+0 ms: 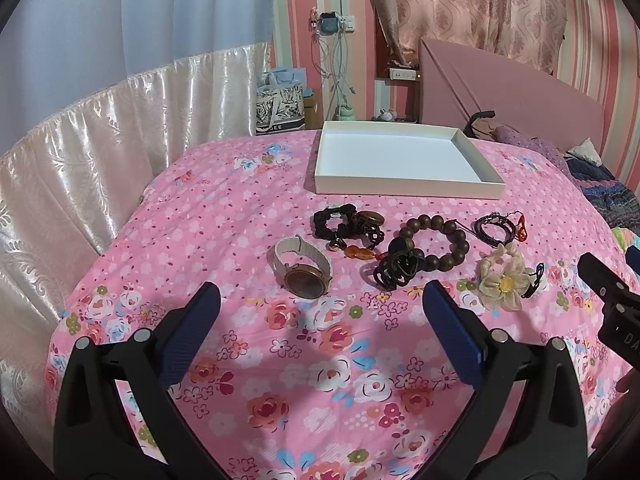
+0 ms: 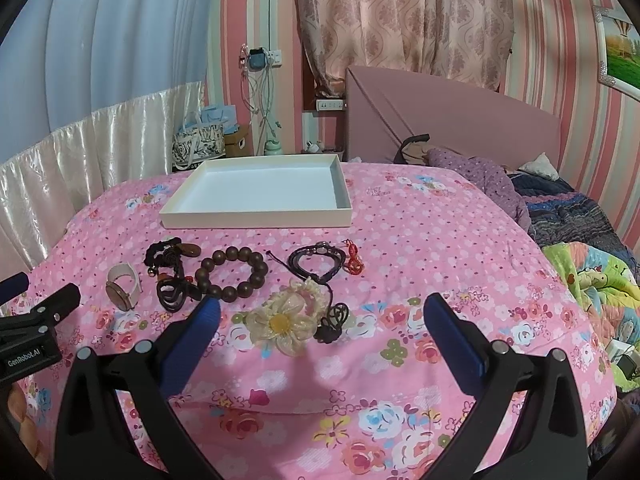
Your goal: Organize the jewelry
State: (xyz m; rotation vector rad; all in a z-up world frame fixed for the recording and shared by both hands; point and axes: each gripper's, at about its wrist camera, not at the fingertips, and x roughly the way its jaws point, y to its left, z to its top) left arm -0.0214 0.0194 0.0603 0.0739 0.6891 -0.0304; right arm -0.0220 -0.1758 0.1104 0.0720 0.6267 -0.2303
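Observation:
Jewelry lies in a row on the pink floral bedspread before an empty white tray. From the left: a white-strap watch, a black scrunchie with amber pendant cord, a black claw clip, a brown bead bracelet, a dark cord bracelet with red charm, a cream flower scrunchie. My left gripper is open just short of the watch. My right gripper is open around the flower scrunchie.
A pink headboard and bedding pile lie to the right. A white satin curtain borders the bed's left side. Bags and cables stand behind the tray. Each gripper shows at the other view's edge.

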